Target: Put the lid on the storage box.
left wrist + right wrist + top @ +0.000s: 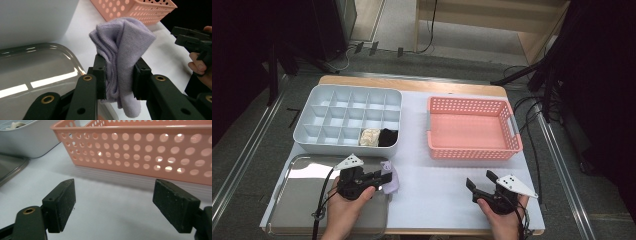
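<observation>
A folded lilac sock [122, 57] is pinched between the pads of my left gripper [119, 77], held just past the right edge of the metal tray [307, 200]. In the high view that left gripper [384, 176] sits at the lower left with the lilac sock [391, 181] at its tip. My right gripper [479, 181] rests low at the lower right of the white mat, jaws wide apart with nothing between them [113, 205]. It faces the pink basket [150, 147].
A grey divided organiser [347, 122] stands at the back left, holding a cream sock [370, 137] and a black sock [387, 137] in its front row. The pink perforated basket [472, 129] sits at the back right. The white mat [437, 185] lies between the hands.
</observation>
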A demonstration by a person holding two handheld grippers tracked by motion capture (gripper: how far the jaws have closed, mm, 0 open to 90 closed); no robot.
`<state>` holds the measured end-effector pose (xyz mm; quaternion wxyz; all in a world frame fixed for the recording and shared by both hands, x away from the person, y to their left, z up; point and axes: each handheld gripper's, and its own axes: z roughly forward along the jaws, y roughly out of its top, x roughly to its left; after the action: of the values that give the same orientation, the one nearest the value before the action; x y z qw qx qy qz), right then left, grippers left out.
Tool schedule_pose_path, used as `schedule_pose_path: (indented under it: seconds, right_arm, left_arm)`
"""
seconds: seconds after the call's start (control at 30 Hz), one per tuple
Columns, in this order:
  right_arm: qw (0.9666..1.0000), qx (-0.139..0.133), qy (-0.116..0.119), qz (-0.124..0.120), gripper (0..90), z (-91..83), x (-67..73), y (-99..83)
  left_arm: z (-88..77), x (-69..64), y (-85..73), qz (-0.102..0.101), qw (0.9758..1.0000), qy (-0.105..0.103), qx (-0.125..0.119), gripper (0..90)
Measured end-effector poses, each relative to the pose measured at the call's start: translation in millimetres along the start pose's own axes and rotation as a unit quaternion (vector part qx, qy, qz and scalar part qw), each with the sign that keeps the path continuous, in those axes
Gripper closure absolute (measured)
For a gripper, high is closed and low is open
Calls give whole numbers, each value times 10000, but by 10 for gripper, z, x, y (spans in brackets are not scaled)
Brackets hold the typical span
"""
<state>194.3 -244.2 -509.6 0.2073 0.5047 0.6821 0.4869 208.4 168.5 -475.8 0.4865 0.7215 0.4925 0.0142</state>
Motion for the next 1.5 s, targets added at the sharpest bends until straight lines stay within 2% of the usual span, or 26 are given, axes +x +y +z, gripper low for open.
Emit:
schedule_pose_path:
  seconds: [0.4, 0.7, 0.97, 1.0, 1.17, 1.5]
  right_arm:
    - [9999, -9, -118, 62, 188, 26, -157, -3]
    - [9996, 45, -223, 146, 185, 21, -214, -16]
    - [9995, -7, -242, 203, 177, 7, -273, -24]
    - [9996, -25, -245, 149, 175, 9, -288, -24]
    - [9995, 4, -261, 184, 168, 8, -301, -31]
    - [9993, 15, -317, 206, 164, -10, -320, -41]
  left_arm:
    - [-157, 149, 0, -119, 9997, 159, -141, 707]
    - [-260, 251, 11, -175, 9992, 236, -286, 706]
    - [-352, 308, 17, -136, 9983, 409, -389, 707]
    - [-358, 314, 16, -134, 9982, 439, -397, 706]
    - [-392, 355, 15, -64, 9977, 537, -398, 707]
    - [-473, 440, 20, -61, 9961, 729, -489, 706]
